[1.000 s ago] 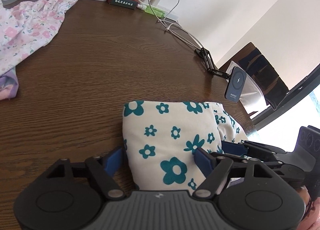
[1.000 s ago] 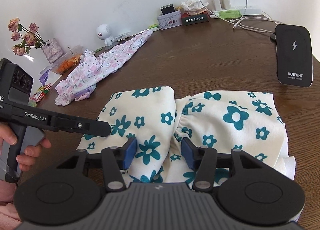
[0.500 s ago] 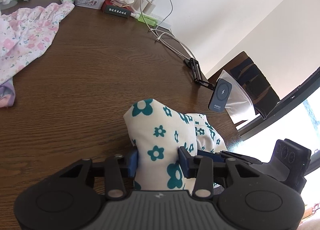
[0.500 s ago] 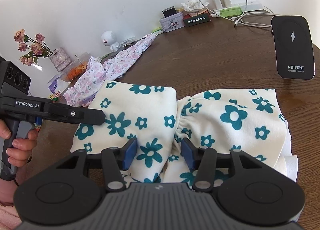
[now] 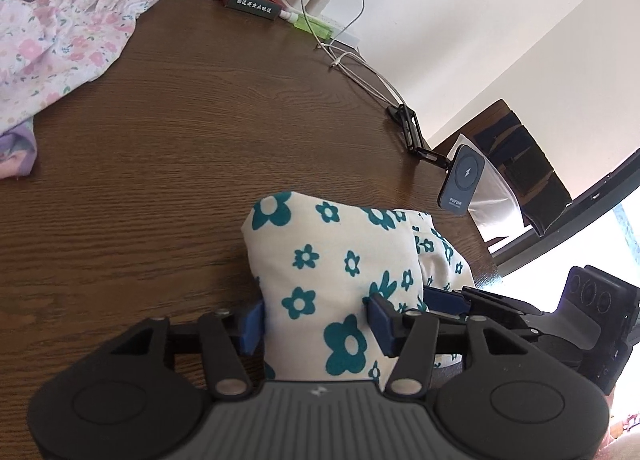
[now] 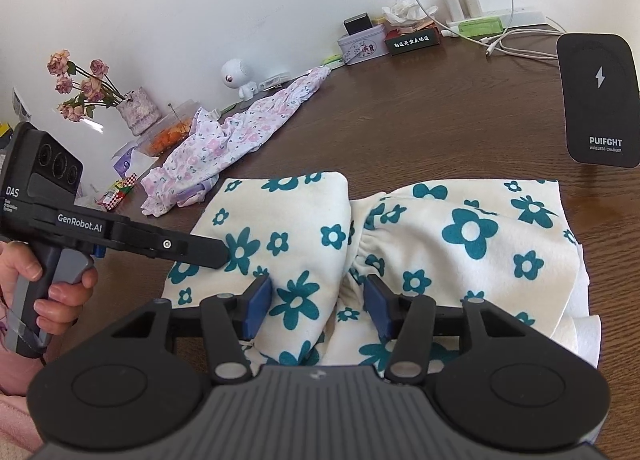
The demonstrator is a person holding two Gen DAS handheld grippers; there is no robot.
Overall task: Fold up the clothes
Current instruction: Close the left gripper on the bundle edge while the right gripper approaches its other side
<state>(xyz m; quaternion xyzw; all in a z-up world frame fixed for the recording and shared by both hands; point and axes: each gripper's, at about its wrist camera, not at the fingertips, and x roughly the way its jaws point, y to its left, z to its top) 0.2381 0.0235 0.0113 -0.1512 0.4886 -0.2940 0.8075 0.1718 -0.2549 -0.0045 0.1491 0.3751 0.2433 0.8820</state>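
Note:
A cream garment with teal flowers [image 6: 460,244] lies folded on the brown table [image 5: 160,139]. My left gripper [image 5: 316,324] straddles the folded left part of the cream garment [image 5: 328,260]. Its jaws are opening and the cloth sits loosely between the blue pads. From the right wrist view the left gripper [image 6: 216,256] reaches in from the left, held by a hand [image 6: 52,292]. My right gripper [image 6: 318,308] is shut on the bunched middle of the garment near its front edge. In the left wrist view the right gripper [image 5: 444,300] shows at the cloth's right side.
A pink floral garment [image 6: 228,139] lies crumpled at the back left. A black wireless charger [image 6: 598,99] stands at the right on a clamp arm. White cables [image 5: 360,67], a tin and small boxes line the wall. A vase of dried flowers [image 6: 136,115] stands far left.
Half a second ago the left gripper pinched the folded part and raised it. Now its jaws stand wider and the fold has sunk back flatter. The right gripper has stayed put.

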